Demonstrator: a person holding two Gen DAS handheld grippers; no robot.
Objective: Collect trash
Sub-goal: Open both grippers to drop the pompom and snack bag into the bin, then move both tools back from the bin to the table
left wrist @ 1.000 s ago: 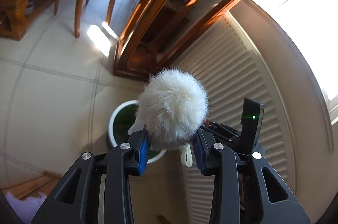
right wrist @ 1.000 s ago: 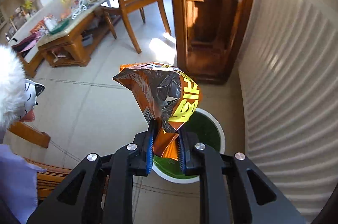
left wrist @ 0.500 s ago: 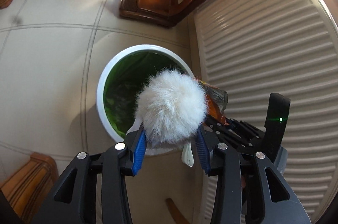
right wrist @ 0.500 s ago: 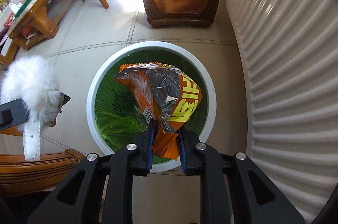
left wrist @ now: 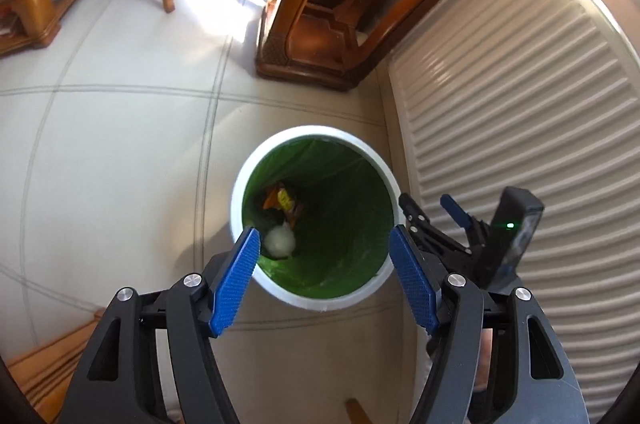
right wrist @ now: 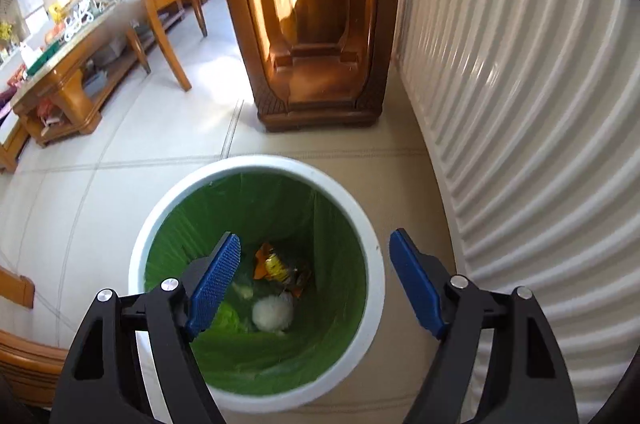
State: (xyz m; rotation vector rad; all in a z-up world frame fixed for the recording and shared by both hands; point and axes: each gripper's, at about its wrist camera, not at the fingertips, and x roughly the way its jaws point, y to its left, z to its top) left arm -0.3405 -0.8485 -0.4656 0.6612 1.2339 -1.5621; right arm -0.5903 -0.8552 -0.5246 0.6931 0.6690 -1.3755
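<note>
While both claws, left claw (left wrist: pixel 322 252) and right claw (right wrist: pixel 316 264), gape empty, the fluffy white ball (right wrist: pixel 273 312) and orange crinkly wrapper (right wrist: pixel 278 266), at its 12 o'clock, lie inside the round white bin with green liner (right wrist: pixel 256 165).

Black left gripper (left wrist: pixel 324 274), right gripper (right wrist: pixel 316 278): blue knurled pads, silver screws.

Left tool (left wrist: pixel 322 248) and right tool (right wrist: pixel 316 256) both point downward, blue-padded fingers spread wide (nothing held)

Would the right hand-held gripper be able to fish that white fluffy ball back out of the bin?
Probably yes: the right hand-held gripper hangs open above the bin, the fluffy ball uncovered below, though deep.
</note>
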